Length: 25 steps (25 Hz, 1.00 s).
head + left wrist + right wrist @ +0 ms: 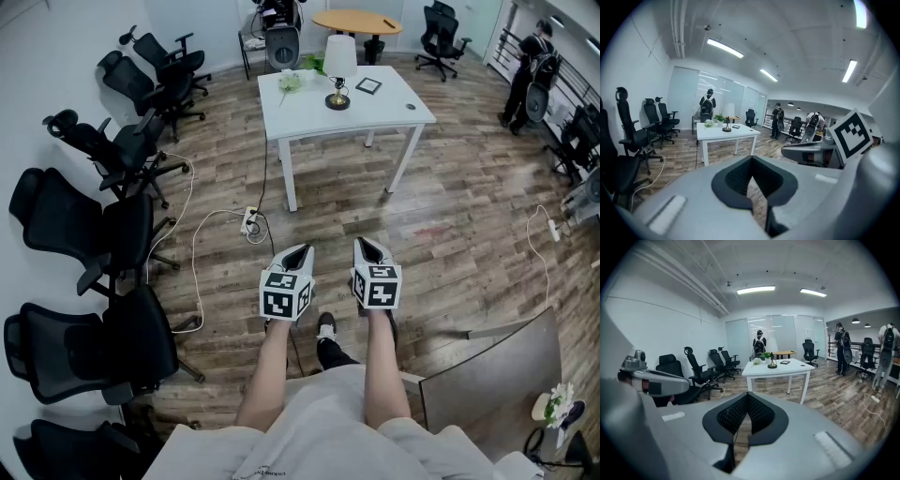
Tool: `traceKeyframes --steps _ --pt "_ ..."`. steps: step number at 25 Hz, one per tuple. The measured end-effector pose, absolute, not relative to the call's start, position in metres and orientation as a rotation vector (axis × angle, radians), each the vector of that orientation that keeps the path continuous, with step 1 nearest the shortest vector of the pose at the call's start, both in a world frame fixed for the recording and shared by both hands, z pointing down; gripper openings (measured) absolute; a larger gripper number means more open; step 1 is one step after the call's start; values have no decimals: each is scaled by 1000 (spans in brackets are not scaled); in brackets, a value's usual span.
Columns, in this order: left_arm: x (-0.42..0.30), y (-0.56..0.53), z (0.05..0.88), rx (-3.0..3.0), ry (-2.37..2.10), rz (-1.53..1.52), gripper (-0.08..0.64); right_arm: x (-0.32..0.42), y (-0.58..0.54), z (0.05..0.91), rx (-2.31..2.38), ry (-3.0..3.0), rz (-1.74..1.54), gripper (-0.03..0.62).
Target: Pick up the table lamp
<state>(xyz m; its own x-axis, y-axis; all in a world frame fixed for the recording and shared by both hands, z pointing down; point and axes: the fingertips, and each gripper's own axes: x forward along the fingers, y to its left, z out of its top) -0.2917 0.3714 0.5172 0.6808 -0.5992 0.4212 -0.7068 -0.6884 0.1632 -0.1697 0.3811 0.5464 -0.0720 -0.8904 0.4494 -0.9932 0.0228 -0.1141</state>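
Head view puts me standing well back from the white rectangular table (319,120), with both tools held low in front of me over the wood-plank floor (450,206). The left gripper (302,249) is clenched with nothing between its jaws, and the right gripper (364,244) is clenched and empty too. Each gripper view shows the dark ribbed pads meeting at their tips.

The table lamp with the white shade and dark round base (338,73) stands upright on the far half of the table, near its middle. A small bunch of pale flowers (292,82) lies to its left and a flat black-framed tablet (368,85) to its right.

I judge this to be the approach step, with no reach begun. The next move calls for walking up to the table's near edge and opening one gripper. I would take the slim stem under the shade, since the shade looks too wide for the jaws.

The floor straight ahead is open. A white power strip (250,222) and a looping white cable (197,267) lie just left of my path, so I should step right of them. Black office chairs (122,150) line the left side. The lamp sits back from the near edge, so I must reach across the top without brushing the flowers. A person (525,70) stands far right, well apart.
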Motion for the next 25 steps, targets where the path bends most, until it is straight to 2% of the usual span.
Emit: traceKeyframes --steps 14,25 --pt "-230 260 519 2580 -1061 555 1 -111 273 549 1936 -2089 650 23" --pt "-201 224 541 2563 -1089 617 1 -77 230 561 1870 -2144 709 23"
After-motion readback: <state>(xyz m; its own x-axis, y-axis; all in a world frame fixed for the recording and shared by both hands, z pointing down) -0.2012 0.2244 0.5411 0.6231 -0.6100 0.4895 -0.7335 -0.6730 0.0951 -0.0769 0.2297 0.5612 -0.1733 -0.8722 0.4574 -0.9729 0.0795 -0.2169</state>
